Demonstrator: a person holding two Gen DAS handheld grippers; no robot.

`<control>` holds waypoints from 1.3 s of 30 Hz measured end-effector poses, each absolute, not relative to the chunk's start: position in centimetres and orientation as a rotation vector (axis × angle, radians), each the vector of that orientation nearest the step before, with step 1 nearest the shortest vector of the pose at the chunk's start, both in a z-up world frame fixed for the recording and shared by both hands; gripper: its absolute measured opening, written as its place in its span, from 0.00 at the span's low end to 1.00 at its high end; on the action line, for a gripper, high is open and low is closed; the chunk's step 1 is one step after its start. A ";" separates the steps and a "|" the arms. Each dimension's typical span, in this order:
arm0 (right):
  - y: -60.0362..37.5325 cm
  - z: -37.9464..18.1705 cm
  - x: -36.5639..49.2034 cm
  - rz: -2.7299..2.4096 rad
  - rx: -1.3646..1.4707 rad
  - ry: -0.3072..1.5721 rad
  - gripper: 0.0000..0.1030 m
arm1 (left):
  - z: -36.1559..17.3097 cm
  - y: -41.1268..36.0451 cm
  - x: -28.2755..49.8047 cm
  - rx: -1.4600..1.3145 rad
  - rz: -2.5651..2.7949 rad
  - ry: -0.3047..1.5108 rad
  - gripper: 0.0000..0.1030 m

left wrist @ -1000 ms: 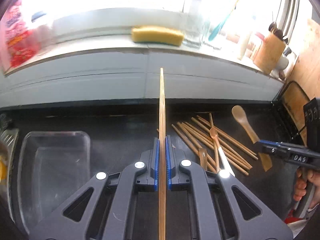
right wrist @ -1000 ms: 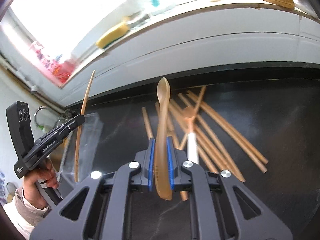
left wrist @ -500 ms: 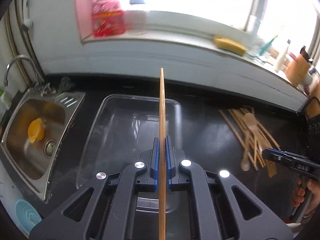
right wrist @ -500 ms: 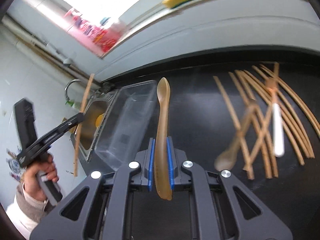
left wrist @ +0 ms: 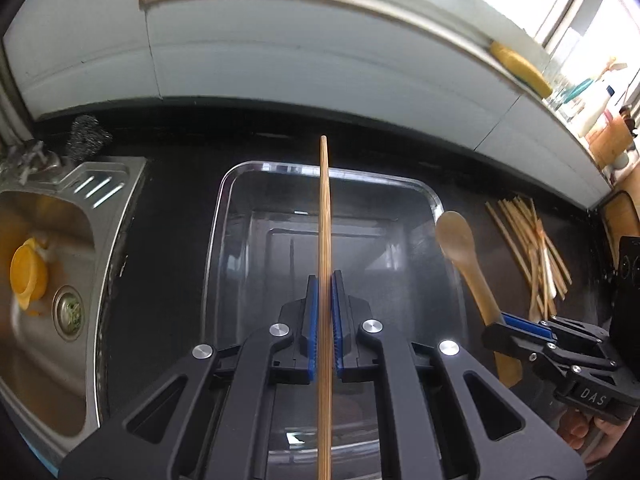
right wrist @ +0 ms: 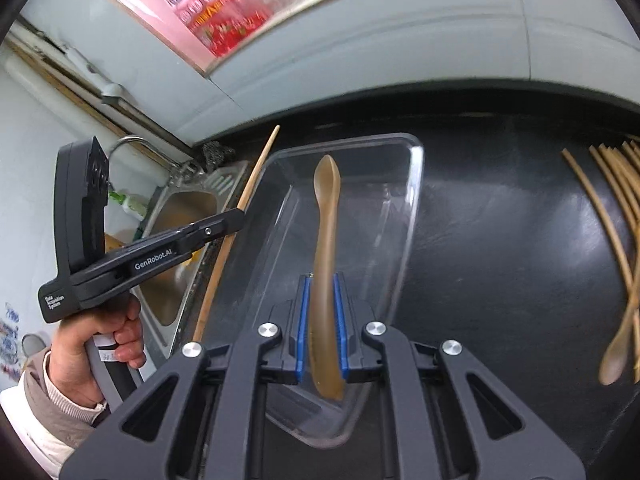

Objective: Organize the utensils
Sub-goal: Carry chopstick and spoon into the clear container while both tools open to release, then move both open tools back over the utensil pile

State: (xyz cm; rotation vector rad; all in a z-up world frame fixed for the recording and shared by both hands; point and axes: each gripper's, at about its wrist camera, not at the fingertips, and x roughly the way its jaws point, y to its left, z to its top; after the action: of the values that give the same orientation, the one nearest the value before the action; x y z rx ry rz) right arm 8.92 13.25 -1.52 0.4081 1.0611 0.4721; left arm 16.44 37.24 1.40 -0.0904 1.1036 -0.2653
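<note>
**Chopstick and spoon both held over the clear tub**

The clear plastic container (left wrist: 434, 200) sits on the black countertop (right wrist: 500, 220), and I can't make out any utensil lying inside it. Above it the left gripper (left wrist: 325, 292) has its blue-lined jaws pinched on a single wooden chopstick (left wrist: 325, 216), which points straight ahead over the tub's middle. Just to its right, the right gripper (right wrist: 320, 296) is clamped on the handle of a wooden spoon (right wrist: 326, 216), bowl end forward, hanging over the container's right side. From the right wrist view the left hand (right wrist: 96, 344) shows wrapped around its gripper's grip, a beige sleeve at the wrist.

Off to the right on the counter lies the loose pile of chopsticks (left wrist: 528, 240), with another spoon (right wrist: 616, 352) among them, well apart from the tub. To the left of the container is the steel sink (left wrist: 48, 280), something yellow in its basin and a steel scourer (left wrist: 86, 138) behind it. A pale tiled wall runs along the back, with a yellow sponge (left wrist: 520, 66) on the sill and a red packet (right wrist: 224, 24) further along.
</note>
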 end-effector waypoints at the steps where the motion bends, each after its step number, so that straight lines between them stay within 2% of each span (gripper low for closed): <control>1: 13.9 -1.8 9.2 0.461 0.410 1.072 0.12 | 1.1 37.4 16.6 -0.086 -0.275 1.109 0.06; 7: 16.8 -3.1 10.4 0.420 0.343 1.133 0.12 | 0.1 38.9 17.8 -0.099 -0.284 1.112 0.06; 8: 17.5 -3.4 10.7 0.423 0.304 1.148 0.19 | 0.3 39.2 18.0 -0.101 -0.271 1.107 0.09; 9: 18.2 -3.4 10.6 0.416 0.244 1.147 0.34 | 0.5 39.4 18.1 -0.101 -0.255 1.110 0.16; 10: 18.6 -3.2 10.2 0.399 0.189 1.117 0.88 | 0.9 39.9 18.5 -0.114 -0.229 1.114 0.49; 11: 18.9 -3.0 10.0 0.391 0.160 1.087 0.94 | 1.5 40.5 18.8 -0.137 -0.205 1.098 0.96; 12: 19.2 -2.6 9.7 0.386 0.120 1.058 0.95 | 2.0 40.8 18.9 -0.150 -0.190 1.075 0.94; 19: 16.2 -1.0 7.7 0.349 0.012 0.942 0.95 | 5.7 39.5 19.2 -0.093 -0.152 0.982 0.94; 25: 10.7 -0.9 5.0 0.288 0.013 0.903 0.95 | 5.3 34.7 18.0 -0.069 -0.188 0.992 0.94; 39: -13.4 -2.0 -0.2 -0.042 0.081 0.882 0.95 | -0.9 12.4 15.1 0.021 -0.334 1.139 0.94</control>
State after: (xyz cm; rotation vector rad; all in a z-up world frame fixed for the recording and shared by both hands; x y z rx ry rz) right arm -0.16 -13.37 -1.97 0.0809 0.8818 -0.0424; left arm 15.09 12.41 -0.91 0.0213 1.1388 -0.3342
